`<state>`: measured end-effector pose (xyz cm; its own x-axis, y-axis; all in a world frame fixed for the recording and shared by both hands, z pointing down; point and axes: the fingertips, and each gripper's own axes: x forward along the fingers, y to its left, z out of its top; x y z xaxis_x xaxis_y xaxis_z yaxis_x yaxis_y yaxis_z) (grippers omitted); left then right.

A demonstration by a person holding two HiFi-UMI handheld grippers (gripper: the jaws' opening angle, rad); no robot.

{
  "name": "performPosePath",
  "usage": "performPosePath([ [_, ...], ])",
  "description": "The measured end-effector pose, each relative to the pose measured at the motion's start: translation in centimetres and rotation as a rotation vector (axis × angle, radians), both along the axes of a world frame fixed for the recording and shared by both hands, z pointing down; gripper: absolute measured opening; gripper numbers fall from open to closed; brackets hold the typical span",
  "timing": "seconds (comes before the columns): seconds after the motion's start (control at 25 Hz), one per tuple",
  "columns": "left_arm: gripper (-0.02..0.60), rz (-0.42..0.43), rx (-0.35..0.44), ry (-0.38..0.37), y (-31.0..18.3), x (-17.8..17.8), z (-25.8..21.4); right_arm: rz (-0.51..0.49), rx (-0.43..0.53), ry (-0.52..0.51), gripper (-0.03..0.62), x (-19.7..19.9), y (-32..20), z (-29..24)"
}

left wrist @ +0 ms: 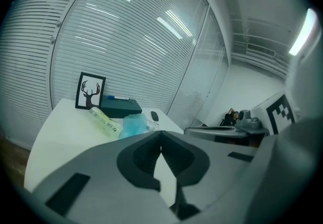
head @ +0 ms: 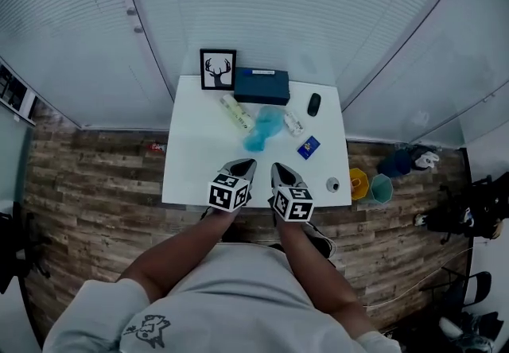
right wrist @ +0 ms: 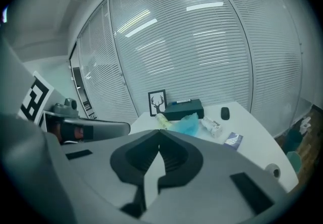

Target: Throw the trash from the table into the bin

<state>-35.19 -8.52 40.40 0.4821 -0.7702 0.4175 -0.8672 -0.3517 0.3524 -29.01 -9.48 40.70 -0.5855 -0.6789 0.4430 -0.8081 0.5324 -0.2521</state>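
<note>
On the white table point(head: 199, 168) lies the trash: a clear bottle with a yellowish label point(head: 236, 113) point(left wrist: 104, 121) point(right wrist: 162, 119), a crumpled blue plastic bag point(head: 264, 127) point(left wrist: 133, 124) point(right wrist: 187, 124), a white wrapper point(head: 293, 122) point(right wrist: 212, 126) and a small blue packet point(head: 308, 147) point(right wrist: 233, 140). A yellow bin point(head: 359, 183) and a teal bin point(head: 380, 188) stand on the floor at the table's right front corner. My left gripper point(head: 244, 164) point(left wrist: 161, 134) and right gripper point(head: 280, 170) point(right wrist: 159, 134) hover side by side over the table's near edge. Both are shut and hold nothing.
At the back of the table stand a framed deer picture point(head: 217, 69) and a dark blue box point(head: 262, 86), with a black mouse point(head: 313, 104) to the right. A tape roll point(head: 332, 184) lies near the front right corner. Blinds cover the glass walls behind.
</note>
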Motion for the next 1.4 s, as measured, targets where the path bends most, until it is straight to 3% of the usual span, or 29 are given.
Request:
performPosePath([
  [0.2,0.006,-0.051,0.001,0.015,-0.7,-2.6,0.0,-0.045,0.007,0.014,0.006,-2.3,0.0,-0.1],
  [0.76,0.006,-0.122,-0.013,0.013,-3.6,-4.5,0.5,-0.135,-0.011,-0.012,0.006,-5.0,-5.3,0.6],
  [1.2,0.008,-0.201,-0.065,0.044,-7.9,-4.2,2.6,-0.178,-0.065,0.027,0.008,-4.2,-10.6,3.1],
  [1.4,0.008,-0.228,-0.100,0.061,-9.2,-3.7,4.1,-0.205,-0.106,0.045,0.046,-3.6,-12.6,4.9],
])
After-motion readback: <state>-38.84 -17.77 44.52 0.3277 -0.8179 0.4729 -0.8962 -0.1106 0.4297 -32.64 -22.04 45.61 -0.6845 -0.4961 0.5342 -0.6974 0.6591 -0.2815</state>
